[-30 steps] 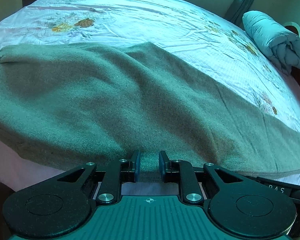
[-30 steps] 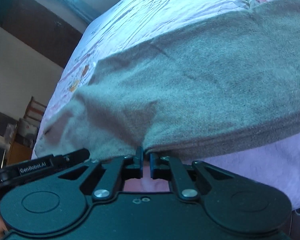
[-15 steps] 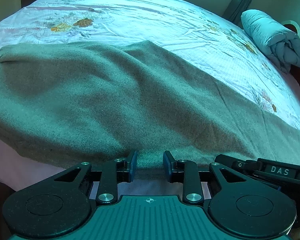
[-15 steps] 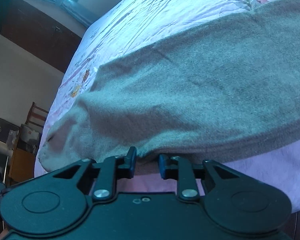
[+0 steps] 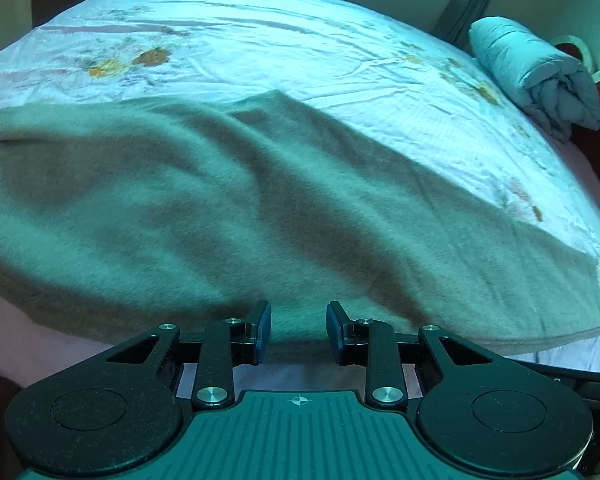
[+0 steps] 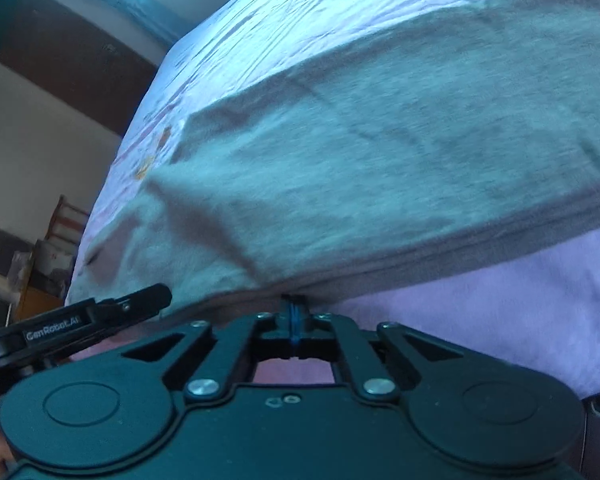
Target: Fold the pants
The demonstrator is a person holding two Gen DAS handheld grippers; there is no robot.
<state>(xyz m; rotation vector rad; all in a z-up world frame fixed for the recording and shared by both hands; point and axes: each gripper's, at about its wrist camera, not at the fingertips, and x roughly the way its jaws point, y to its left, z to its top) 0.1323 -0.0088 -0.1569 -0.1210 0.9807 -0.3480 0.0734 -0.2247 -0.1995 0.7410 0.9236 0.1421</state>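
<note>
Since half a second ago my left tool point(image 5: 298, 330) has spread its jaws wider, while my right tool point(image 6: 295, 320) has gone from apart to pressed together. Whether the right one has pinched the hem of the pants point(image 5: 228, 216) I cannot tell: its tips sit right at the near edge of the cloth, but no fabric shows between the blue pads.

The left jaws stand apart with the near edge of the pants just ahead of them, nothing between. I judge both tools are lined up along that near edge to take it and carry it over toward the far side for a fold.

The pants lie flat, already doubled, along the near edge of the bed point(image 5: 284, 36), stretching toward its right corner. The bed wears a pale floral sheet, wrinkled. A rolled quilt point(image 5: 536, 76) rests at the far right corner. In the right view I see a dark wardrobe point(image 6: 72, 44) against the wall and a chair point(image 6: 66, 220) beyond the bed's left end.
</note>
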